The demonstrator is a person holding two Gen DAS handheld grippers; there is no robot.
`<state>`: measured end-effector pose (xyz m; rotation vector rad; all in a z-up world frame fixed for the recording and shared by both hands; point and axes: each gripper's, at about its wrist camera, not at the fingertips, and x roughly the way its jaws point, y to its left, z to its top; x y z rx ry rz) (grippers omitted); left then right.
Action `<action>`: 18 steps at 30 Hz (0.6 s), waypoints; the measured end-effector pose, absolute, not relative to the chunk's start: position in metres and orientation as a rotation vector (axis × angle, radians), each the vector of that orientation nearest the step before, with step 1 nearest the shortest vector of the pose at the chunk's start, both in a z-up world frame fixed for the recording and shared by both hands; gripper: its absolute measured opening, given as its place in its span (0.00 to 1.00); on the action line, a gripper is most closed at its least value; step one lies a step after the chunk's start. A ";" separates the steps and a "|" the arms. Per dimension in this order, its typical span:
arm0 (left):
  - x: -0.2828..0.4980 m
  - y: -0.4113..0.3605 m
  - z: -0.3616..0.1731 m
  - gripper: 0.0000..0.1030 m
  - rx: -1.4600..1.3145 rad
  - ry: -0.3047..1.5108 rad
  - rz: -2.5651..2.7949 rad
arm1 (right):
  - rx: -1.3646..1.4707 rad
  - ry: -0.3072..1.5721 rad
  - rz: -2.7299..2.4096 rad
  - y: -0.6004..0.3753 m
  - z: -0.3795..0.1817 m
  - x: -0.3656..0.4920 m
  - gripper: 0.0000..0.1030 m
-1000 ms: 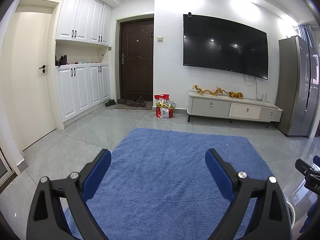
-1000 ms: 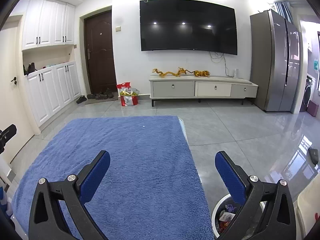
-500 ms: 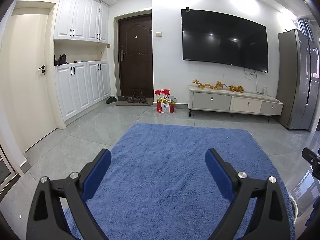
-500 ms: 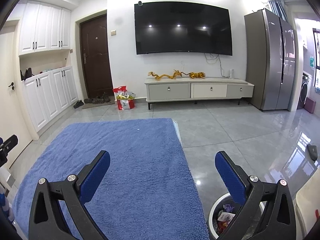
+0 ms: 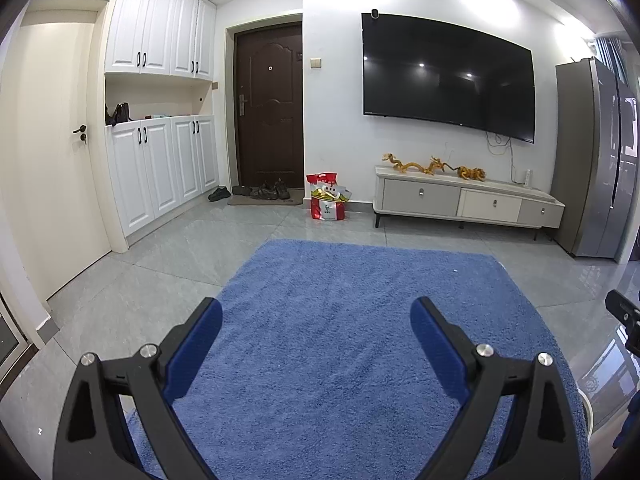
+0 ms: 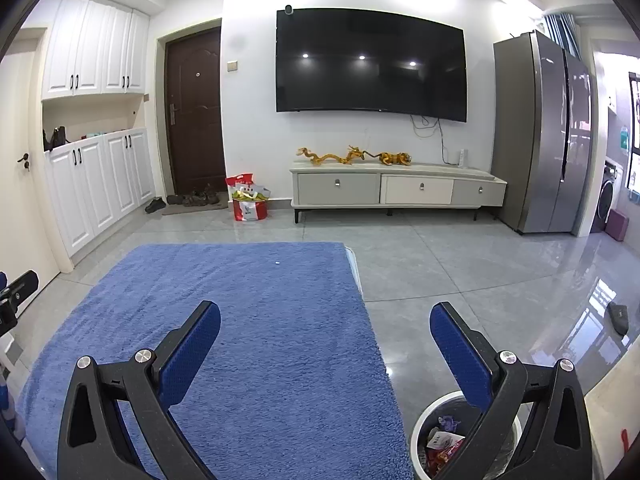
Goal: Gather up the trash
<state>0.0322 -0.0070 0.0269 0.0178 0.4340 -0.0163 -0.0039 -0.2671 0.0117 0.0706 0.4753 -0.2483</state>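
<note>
Tilted up a touch since a second ago, more wall showing. White trash bin [image 6: 420, 428] with wrappers inside, low beneath right gripper [image 6: 326, 340] right finger, beside blue cloth [image 6: 248, 320]. Both spread wide, empty; left gripper [image 5: 316, 336] above the cloth too.

Shaggy blue cloth [image 6: 248, 320] covers the surface, glossy grey floor tiles [image 6: 460, 264] mirror the light, the fridge [image 6: 548, 136] shows brushed metal, the bin [image 6: 420, 436] looks smooth white plastic, and blue ribbed pads [image 5: 192, 344] sit on matt black gripper arms.
</note>
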 end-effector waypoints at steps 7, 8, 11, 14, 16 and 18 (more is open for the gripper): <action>0.038 -0.009 0.023 0.93 0.031 0.450 -0.014 | 0.082 0.484 -0.255 -0.274 0.009 0.000 1.00; 0.038 -0.010 0.023 0.93 0.033 0.449 -0.012 | 0.083 0.484 -0.256 -0.274 0.009 0.000 1.00; 0.039 -0.009 0.024 0.93 0.040 0.451 -0.007 | 0.086 0.484 -0.258 -0.276 0.009 0.001 1.00; 0.039 -0.007 0.024 0.93 0.047 0.451 0.004 | 0.088 0.484 -0.258 -0.276 0.008 0.003 1.00; 0.039 -0.006 0.024 0.93 0.046 0.454 0.008 | 0.088 0.488 -0.255 -0.276 0.007 0.005 1.00; 0.041 -0.003 0.023 0.93 0.043 0.460 0.014 | 0.081 0.494 -0.252 -0.274 0.005 0.007 1.00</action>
